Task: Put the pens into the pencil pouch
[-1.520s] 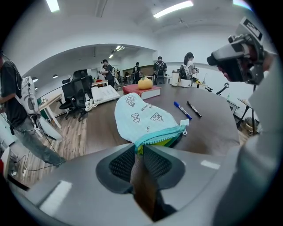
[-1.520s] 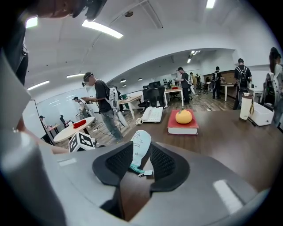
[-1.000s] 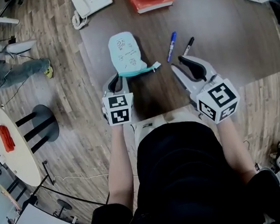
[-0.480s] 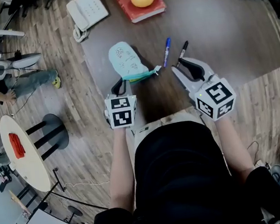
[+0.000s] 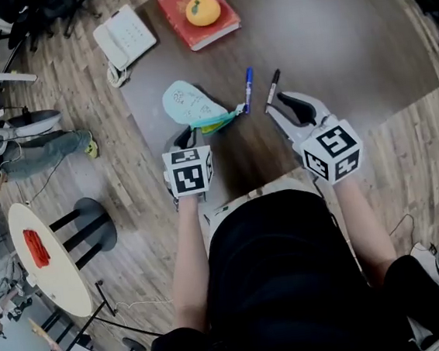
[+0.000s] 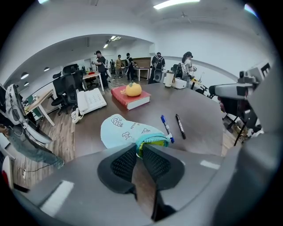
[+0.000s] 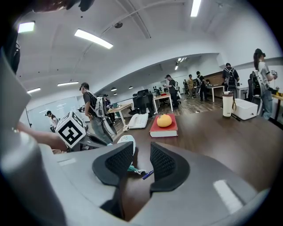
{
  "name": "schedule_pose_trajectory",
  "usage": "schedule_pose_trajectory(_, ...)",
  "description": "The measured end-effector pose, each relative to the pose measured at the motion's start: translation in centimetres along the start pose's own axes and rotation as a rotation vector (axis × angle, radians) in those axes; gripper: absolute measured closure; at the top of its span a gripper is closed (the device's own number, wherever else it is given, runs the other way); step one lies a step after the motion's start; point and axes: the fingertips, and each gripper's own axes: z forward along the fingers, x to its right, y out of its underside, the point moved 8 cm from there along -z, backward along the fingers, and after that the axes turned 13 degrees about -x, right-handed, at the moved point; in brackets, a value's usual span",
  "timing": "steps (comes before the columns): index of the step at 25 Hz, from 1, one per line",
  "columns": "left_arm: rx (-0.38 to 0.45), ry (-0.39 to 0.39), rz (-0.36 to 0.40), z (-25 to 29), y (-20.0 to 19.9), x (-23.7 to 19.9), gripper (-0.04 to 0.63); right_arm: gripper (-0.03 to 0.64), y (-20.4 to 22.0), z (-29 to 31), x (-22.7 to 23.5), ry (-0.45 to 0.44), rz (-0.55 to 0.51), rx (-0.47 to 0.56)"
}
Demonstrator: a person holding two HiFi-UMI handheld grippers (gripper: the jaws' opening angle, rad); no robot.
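Dark counter point(image 5: 363, 54): my left hand-held gripper point(image 6: 138, 150) pinches the soft pouch point(image 5: 185, 104) by its mouth; my right hand-held gripper point(image 7: 141, 161) gapes empty. At its 3 o'clock the blue pen point(image 5: 249, 90) and black pen point(image 5: 274, 89) look light, slick; I'd grab mid-barrel.

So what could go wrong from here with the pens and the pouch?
1. The left gripper pinches only the mouth rim of the pencil pouch; it could slip out.
2. The blue pen and black pen lie close together, so the open right gripper might knock one while taking the other.
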Motion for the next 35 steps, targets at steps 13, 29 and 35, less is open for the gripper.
schedule_pose_trajectory(13,-0.017,0.009,-0.078,0.7,-0.5,0.9,0.551,0.512,3.6,2.2,2.1,0.048,0.004,-0.087)
schedule_pose_trajectory(29,-0.013,0.023,-0.117,0.5,-0.6,0.8,0.551,0.511,8.1,8.1,2.9,0.094,0.036,-0.237)
schedule_pose_trajectory(35,-0.016,0.048,-0.145,0.3,-0.6,0.2,0.551,0.511,9.4,9.5,3.1,0.163,0.120,-0.244)
